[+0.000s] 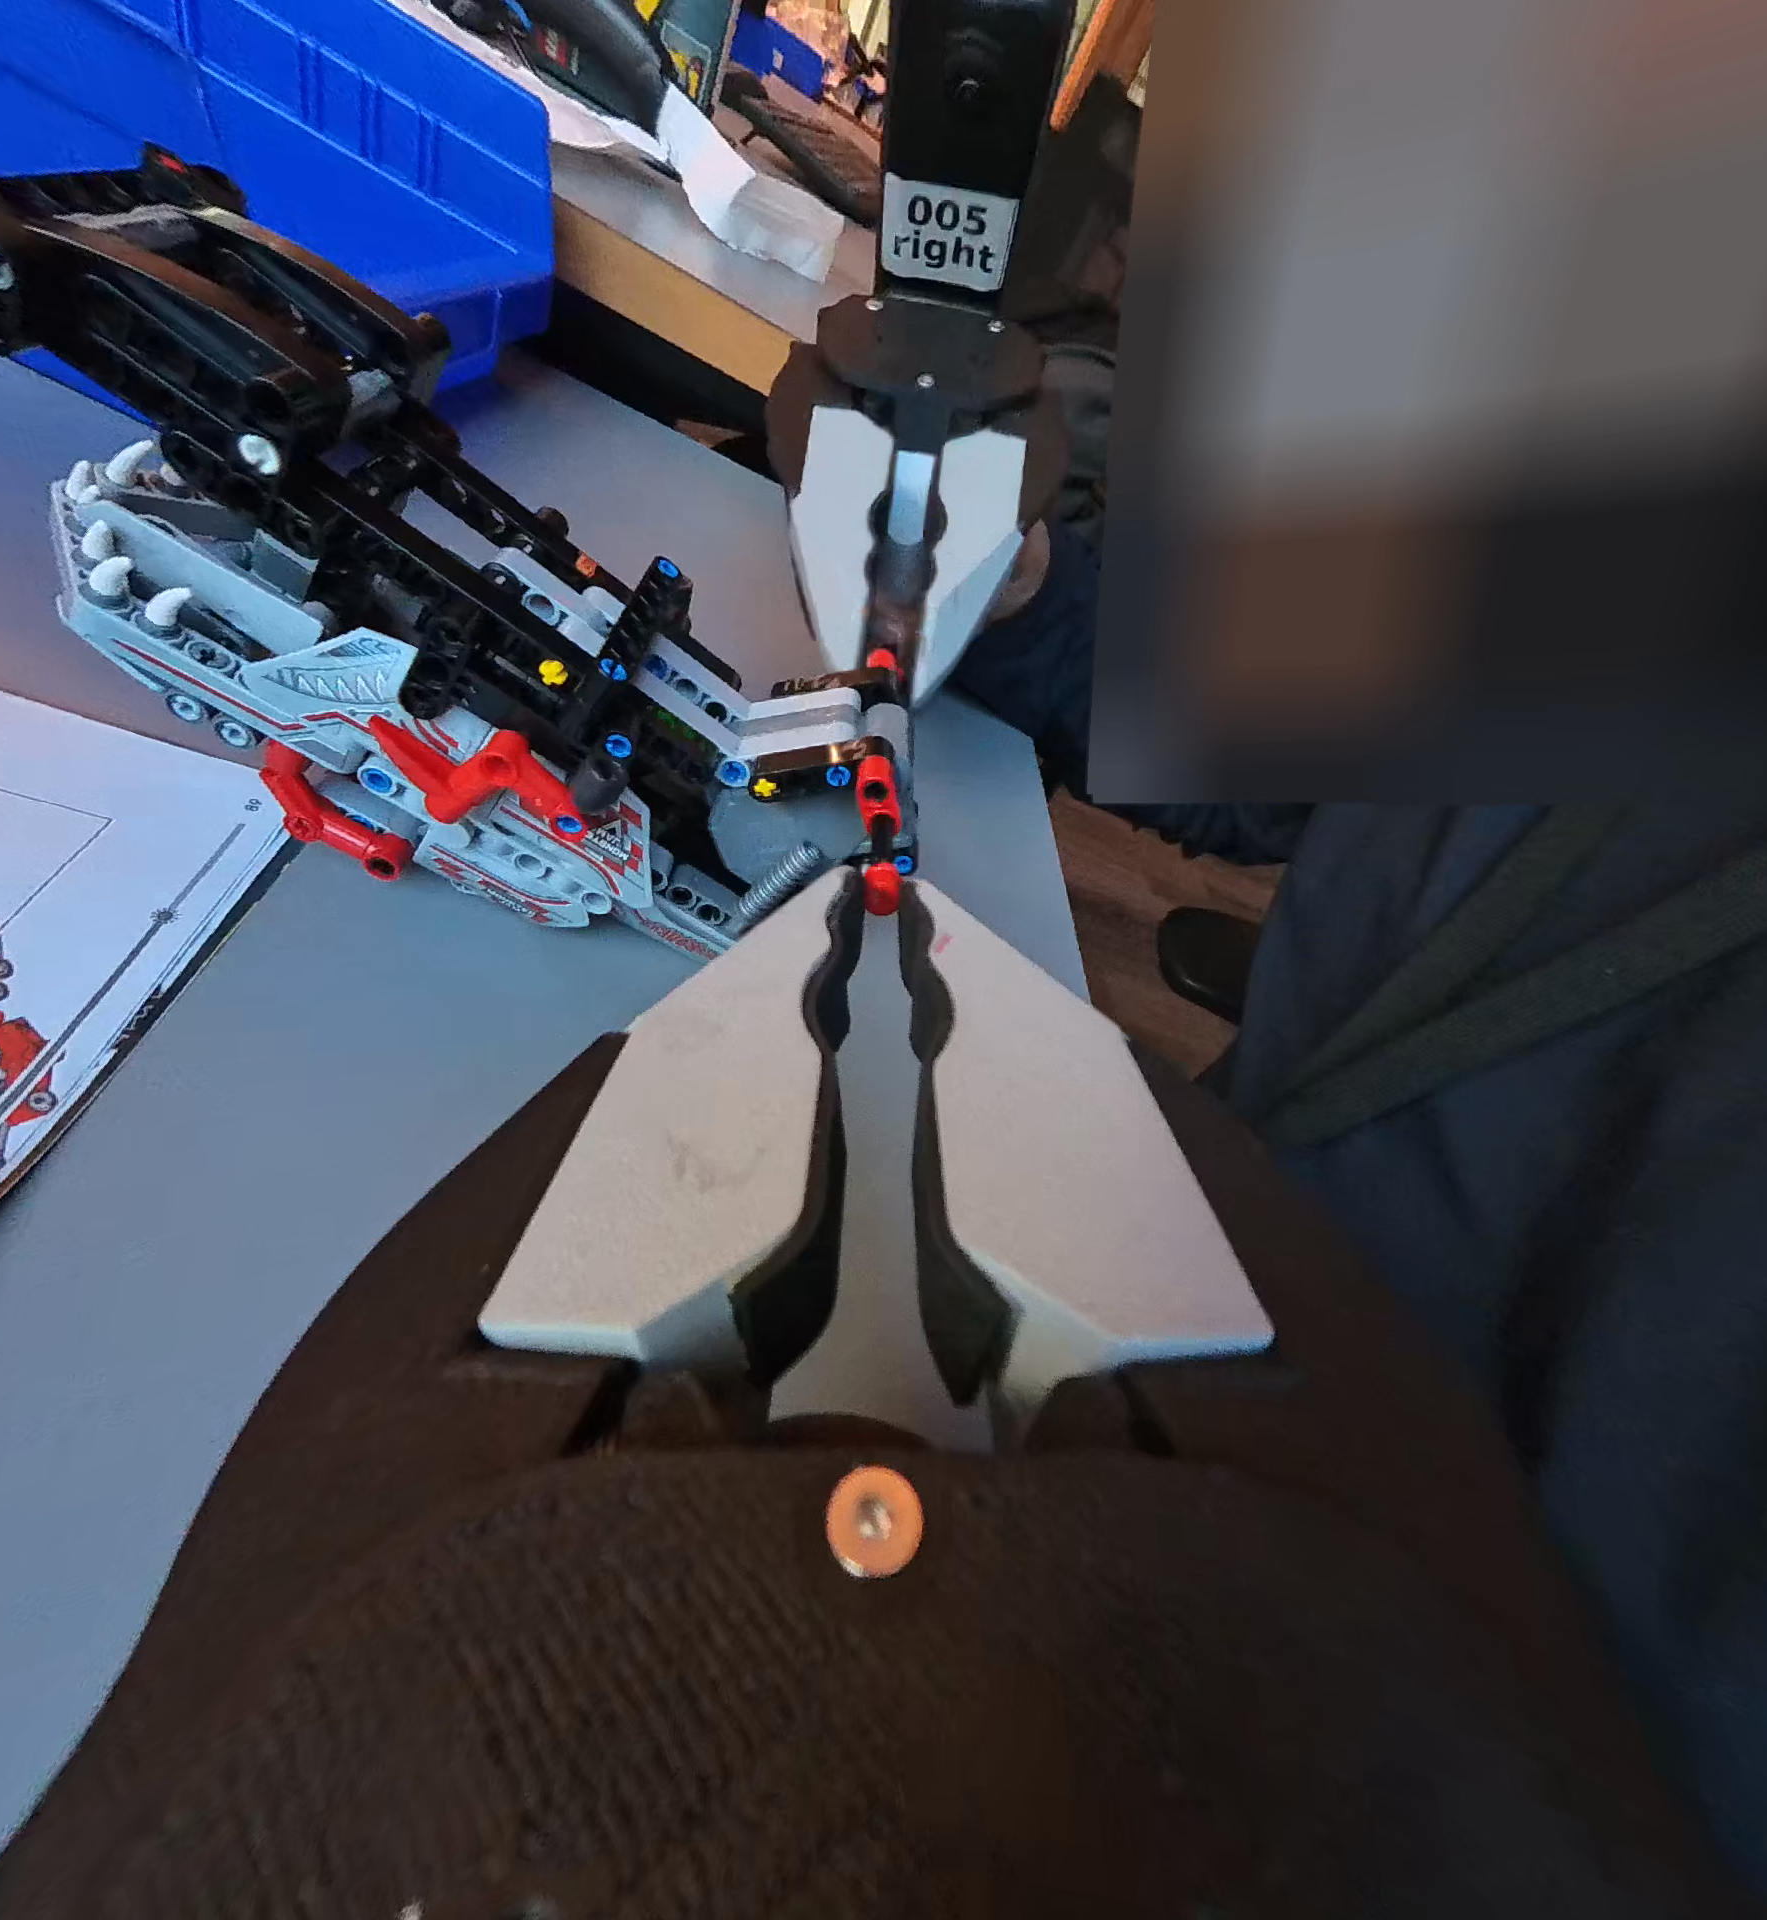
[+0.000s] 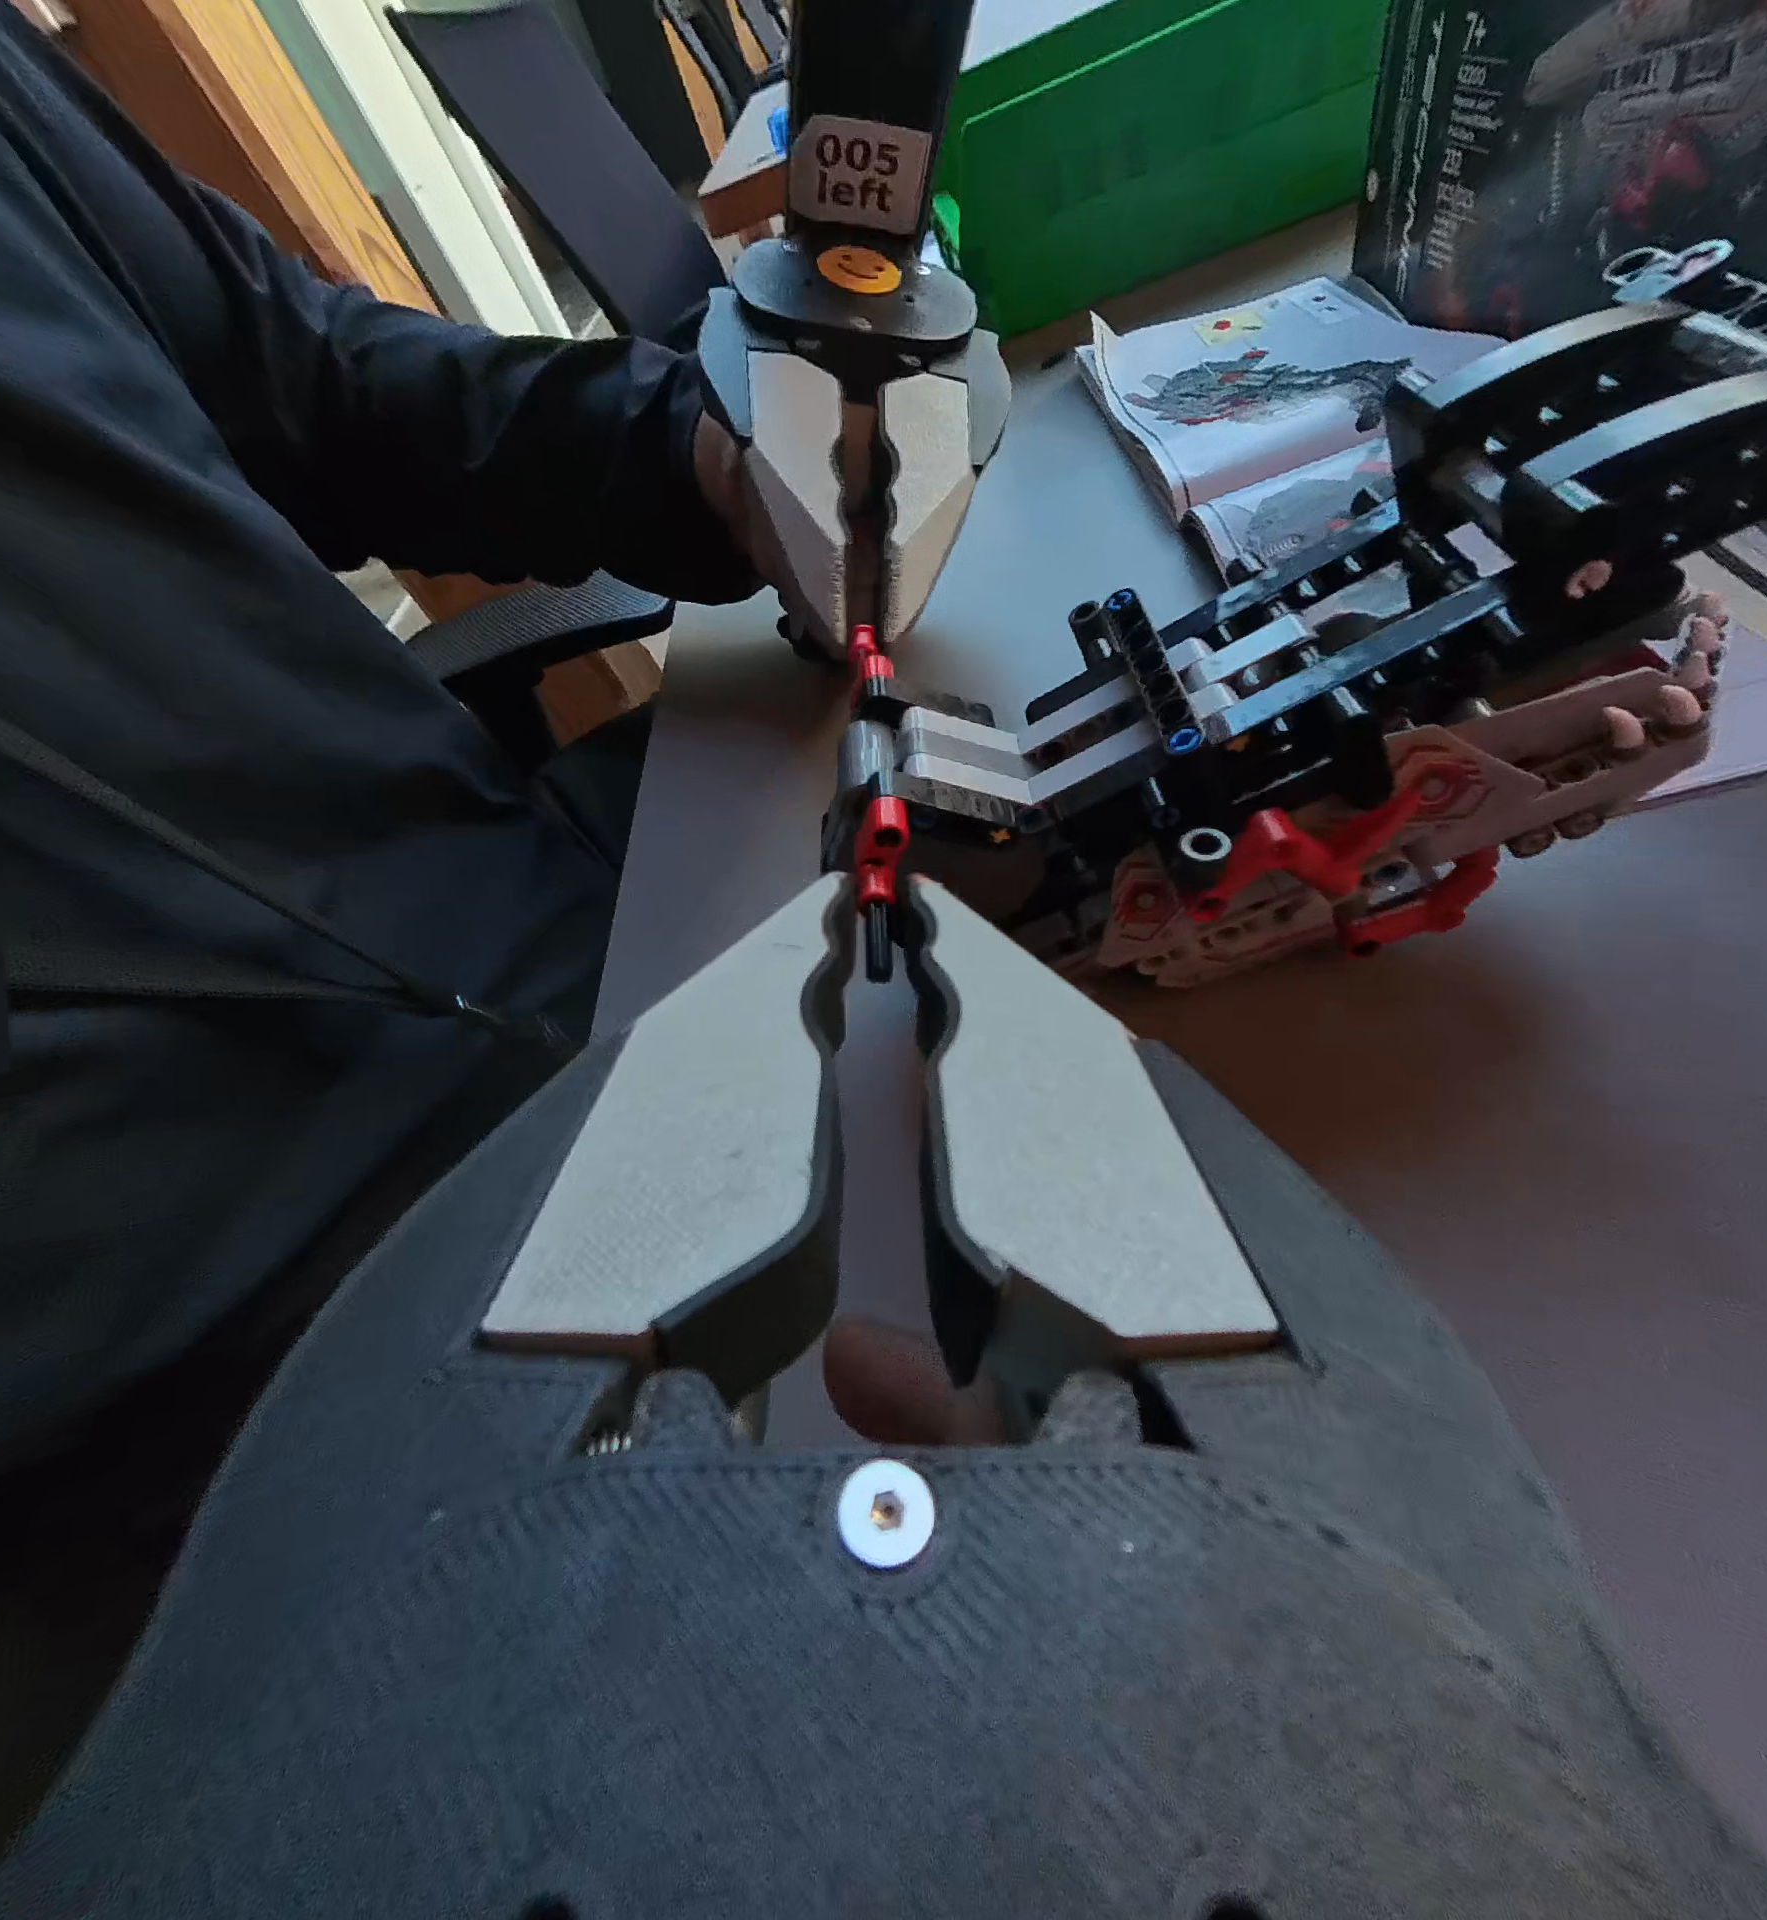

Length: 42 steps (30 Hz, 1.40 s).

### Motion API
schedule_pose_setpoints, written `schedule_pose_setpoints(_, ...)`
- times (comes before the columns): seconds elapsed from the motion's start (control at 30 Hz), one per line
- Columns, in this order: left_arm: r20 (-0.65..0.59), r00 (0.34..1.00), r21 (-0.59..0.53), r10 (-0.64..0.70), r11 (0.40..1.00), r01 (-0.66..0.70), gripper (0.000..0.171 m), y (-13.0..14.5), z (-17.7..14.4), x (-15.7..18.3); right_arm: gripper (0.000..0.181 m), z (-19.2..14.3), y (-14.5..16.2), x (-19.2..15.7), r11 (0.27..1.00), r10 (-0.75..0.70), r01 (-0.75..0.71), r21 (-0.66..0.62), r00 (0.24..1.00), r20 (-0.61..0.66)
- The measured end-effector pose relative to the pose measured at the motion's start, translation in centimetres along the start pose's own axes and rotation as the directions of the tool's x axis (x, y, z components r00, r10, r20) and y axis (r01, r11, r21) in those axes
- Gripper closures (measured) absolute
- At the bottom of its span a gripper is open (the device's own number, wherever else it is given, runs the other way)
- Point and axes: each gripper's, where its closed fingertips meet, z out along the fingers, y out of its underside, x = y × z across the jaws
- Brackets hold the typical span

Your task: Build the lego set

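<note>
Two grippers pinch one axle [image 1: 877, 821] from opposite ends: left gripper [image 1: 876, 902] clamps the red bush, right gripper [image 2: 874, 925] the black tip. Likely squeezing it through the model's [image 1: 505, 707] rear hinge. Model lies on the table [image 1: 339, 1091], manual [image 1: 17, 935] beside.

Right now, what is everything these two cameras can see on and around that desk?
Lego model: one, black, grey and red, on the grey table.
Red-tipped axle: one, at the model's near end, between both grippers.
Instruction booklet: one, open, beside the model.
Blue bin: one, behind the model.
Green bin: one, far side.
Set box: one, dark, upright.
Left gripper: closed on the axle's end.
Right gripper: closed on its other end.
Person's sleeve: dark.
</note>
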Motion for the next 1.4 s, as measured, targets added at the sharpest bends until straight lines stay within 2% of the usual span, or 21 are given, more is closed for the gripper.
schedule_pose_setpoints(0.13,0.006,1.000,0.008,-0.019,1.000,0.019,0.168,-0.13,-0.05,-0.28,0.177,0.25,0.24,-0.08,1.000,-0.004,0.004,-0.016,1.000,0.005)
schedule_pose_setpoints(0.2,0.007,1.000,0.007,-0.025,1.000,0.025,0.168,-0.11,-0.03,-0.36,0.170,0.33,0.52,0.19,1.000,0.006,-0.006,-0.028,1.000,-0.004)
schedule_pose_setpoints(0.33,0.005,1.000,-0.002,-0.018,1.000,0.018,0.168,-0.01,0.08,-0.25,0.179,0.38,0.32,0.10,1.000,0.001,-0.001,-0.018,1.000,0.003)
schedule_pose_setpoints(0.63,0.007,0.999,0.037,-0.050,0.998,0.050,0.168,-0.47,0.09,-0.33,0.179,0.39,0.12,0.22,1.000,0.000,0.000,-0.009,1.000,-0.009)
schedule_pose_setpoints(1.4,0.035,0.999,0.020,0.004,1.000,-0.005,0.168,-0.53,-0.16,-0.38,0.179,0.70,0.30,-0.06,1.000,0.011,-0.011,-0.023,1.000,0.006)
